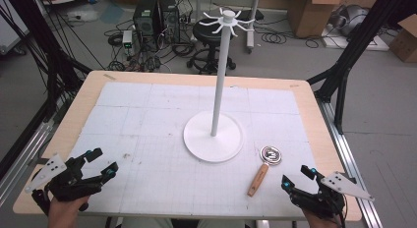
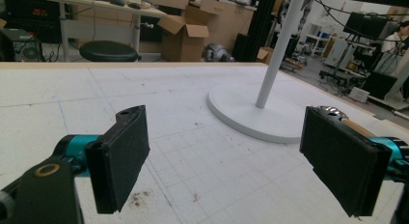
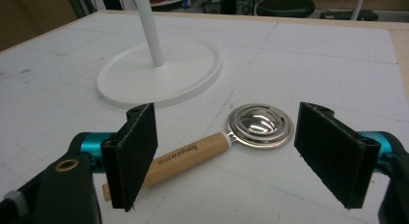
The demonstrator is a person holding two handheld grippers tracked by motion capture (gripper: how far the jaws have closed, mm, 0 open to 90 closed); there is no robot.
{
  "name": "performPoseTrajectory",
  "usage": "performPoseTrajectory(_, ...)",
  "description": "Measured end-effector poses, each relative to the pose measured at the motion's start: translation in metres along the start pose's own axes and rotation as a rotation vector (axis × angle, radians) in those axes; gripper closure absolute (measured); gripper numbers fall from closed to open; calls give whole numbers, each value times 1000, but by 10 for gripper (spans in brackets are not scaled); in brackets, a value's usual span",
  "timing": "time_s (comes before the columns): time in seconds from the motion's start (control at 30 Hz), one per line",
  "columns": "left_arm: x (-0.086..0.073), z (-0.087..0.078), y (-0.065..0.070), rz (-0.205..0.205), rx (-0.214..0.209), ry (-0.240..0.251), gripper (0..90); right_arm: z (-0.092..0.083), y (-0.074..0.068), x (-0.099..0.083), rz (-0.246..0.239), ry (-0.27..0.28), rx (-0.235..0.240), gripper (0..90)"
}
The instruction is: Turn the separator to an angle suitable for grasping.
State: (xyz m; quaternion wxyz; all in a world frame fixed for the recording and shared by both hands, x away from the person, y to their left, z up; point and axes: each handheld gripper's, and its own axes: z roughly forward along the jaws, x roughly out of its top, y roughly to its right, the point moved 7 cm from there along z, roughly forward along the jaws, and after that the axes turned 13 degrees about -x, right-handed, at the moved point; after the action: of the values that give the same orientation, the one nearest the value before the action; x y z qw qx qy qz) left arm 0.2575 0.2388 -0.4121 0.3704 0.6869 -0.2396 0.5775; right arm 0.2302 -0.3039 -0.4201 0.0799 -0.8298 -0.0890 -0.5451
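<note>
Both tongs, left (image 1: 102, 163) and right (image 1: 296, 177), hover open and empty over the table (image 1: 78, 105); a wooden-handled strainer (image 1: 264, 168) lies beside the white stand (image 1: 213, 137).

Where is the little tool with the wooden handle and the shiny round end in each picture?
High view: the wooden-handled tool lies at lower right, in front of the right gripper.
Left gripper view: its shiny end peeks over the right-hand jaw.
Right gripper view: it lies in the middle, beyond the open jaws.
Shared landmark: the white stand, next to it.
</note>
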Motion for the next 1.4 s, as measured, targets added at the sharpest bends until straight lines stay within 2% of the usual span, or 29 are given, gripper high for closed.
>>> performPoseTrajectory(0.2,-1,0,-2,-11,5,1,179,2,0,-3,-5,-20,6,259)
performPoseTrajectory(0.33,0,-2,-3,-15,9,5,179,5,-1,-6,-6,-42,-6,352)
performPoseTrajectory(0.47,1,-4,-2,-25,16,17,179,9,-3,-12,-7,-101,0,582)
performPoseTrajectory(0.57,1,-4,1,-15,5,8,179,13,-6,-17,-38,-145,14,771)
performPoseTrajectory(0.63,2,-5,2,-23,6,14,179,16,-9,-20,-68,-165,19,864)
performPoseTrajectory(0.67,2,-5,2,-23,6,14,180,16,-9,-20,-68,-165,19,864)
performPoseTrajectory(0.7,-1,-6,5,-23,-2,5,180,21,-16,-27,-116,-210,37,889)
performPoseTrajectory(0.8,-1,-9,8,-21,-6,4,181,29,-29,-36,-185,-276,69,889)
performPoseTrajectory(0.93,-1,-11,8,-20,-4,7,182,37,-46,-42,-258,-323,113,889)
performPoseTrajectory(1.03,-2,-11,6,-27,-2,2,183,40,-54,-49,-311,-365,118,889)
performPoseTrajectory(1.2,-2,-11,5,-30,0,3,183,45,-60,-56,-332,-404,143,889)
performPoseTrajectory(1.27,-2,-11,4,-31,0,-1,183,47,-64,-56,-349,-403,150,889)
performPoseTrajectory(1.4,-3,-11,4,-31,0,-2,184,51,-72,-55,-349,-404,171,889)
